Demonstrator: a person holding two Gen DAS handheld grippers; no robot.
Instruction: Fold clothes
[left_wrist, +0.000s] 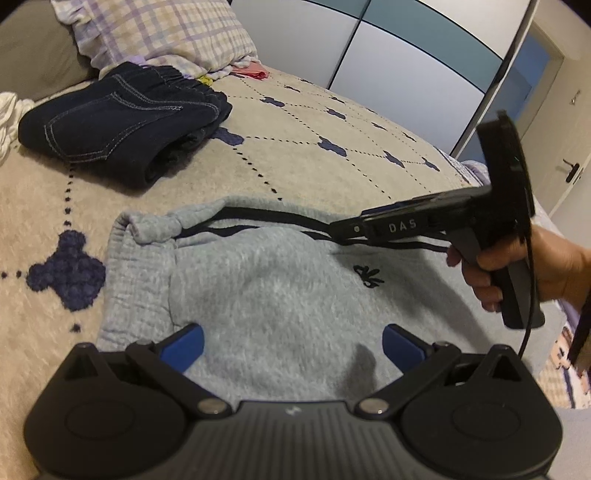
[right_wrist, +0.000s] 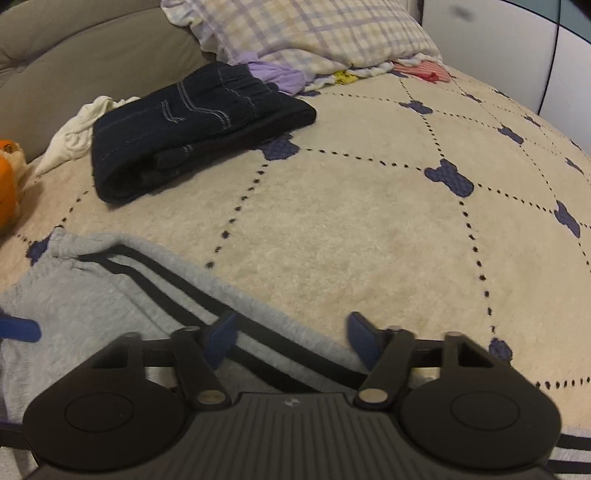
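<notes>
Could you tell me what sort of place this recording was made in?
Most likely a bedroom: the clothes lie on a bed with a fleecy blanket, a checked pillow sits at its head, and a door stands nearby.

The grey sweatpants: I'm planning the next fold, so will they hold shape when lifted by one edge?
Probably not. The grey sweatpants lie limp and bunched at the waistband, so they would likely droop. The fleecy cloth looks grippy, unlikely to slip on the blanket.

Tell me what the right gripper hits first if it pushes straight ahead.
Probably the striped edge of the grey sweatpants lying between the open fingers of the right gripper; beyond that only cream blanket shows, though depth is hard to judge.
</notes>
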